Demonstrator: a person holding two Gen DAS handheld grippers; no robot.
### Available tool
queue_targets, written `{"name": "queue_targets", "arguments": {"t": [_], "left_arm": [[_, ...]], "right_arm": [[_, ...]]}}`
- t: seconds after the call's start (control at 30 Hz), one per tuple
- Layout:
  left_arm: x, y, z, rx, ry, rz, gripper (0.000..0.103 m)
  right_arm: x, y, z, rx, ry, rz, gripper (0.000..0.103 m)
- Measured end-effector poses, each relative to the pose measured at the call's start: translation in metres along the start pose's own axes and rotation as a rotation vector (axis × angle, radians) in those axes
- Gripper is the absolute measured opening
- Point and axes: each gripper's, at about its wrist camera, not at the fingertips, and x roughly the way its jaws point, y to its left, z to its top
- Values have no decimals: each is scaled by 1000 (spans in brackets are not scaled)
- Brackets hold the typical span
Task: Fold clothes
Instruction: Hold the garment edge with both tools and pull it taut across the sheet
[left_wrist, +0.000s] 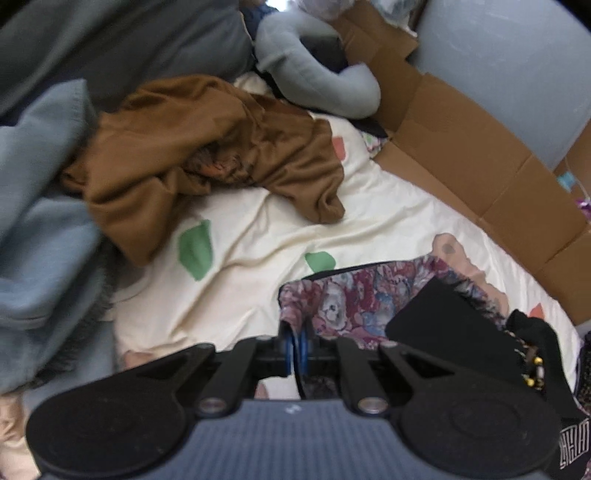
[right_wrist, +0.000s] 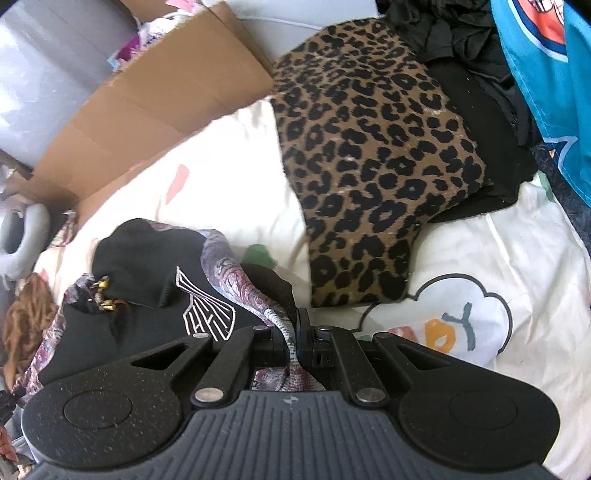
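A floral patterned garment (left_wrist: 362, 295) lies on the cream bedsheet (left_wrist: 240, 229). My left gripper (left_wrist: 297, 341) is shut on its near edge. In the right wrist view the same floral garment (right_wrist: 236, 273) runs between the jaws of my right gripper (right_wrist: 293, 338), which is shut on it. A black garment with white lettering (right_wrist: 155, 291) lies bunched on the floral one, and shows at the right in the left wrist view (left_wrist: 461, 325).
A brown garment (left_wrist: 207, 147) lies crumpled at the back left beside blue-grey blankets (left_wrist: 40, 206). Flattened cardboard (left_wrist: 480, 166) lines the far side. A folded leopard-print garment (right_wrist: 369, 147) on black clothes (right_wrist: 480, 122) lies ahead of the right gripper. A grey cushion (left_wrist: 317, 74) sits behind.
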Motion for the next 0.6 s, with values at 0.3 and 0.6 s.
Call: {"name": "queue_targets", "arguments": {"t": [0.3,0.6], "left_arm": [[-64,34,-16,-51,-14,23,4],[-114,68,-51,-106,-10,52,4]], "right_arm": [[-27,14,-14,-11,-4,62,1],[-43,15,-29,-29,18,90,1]]}}
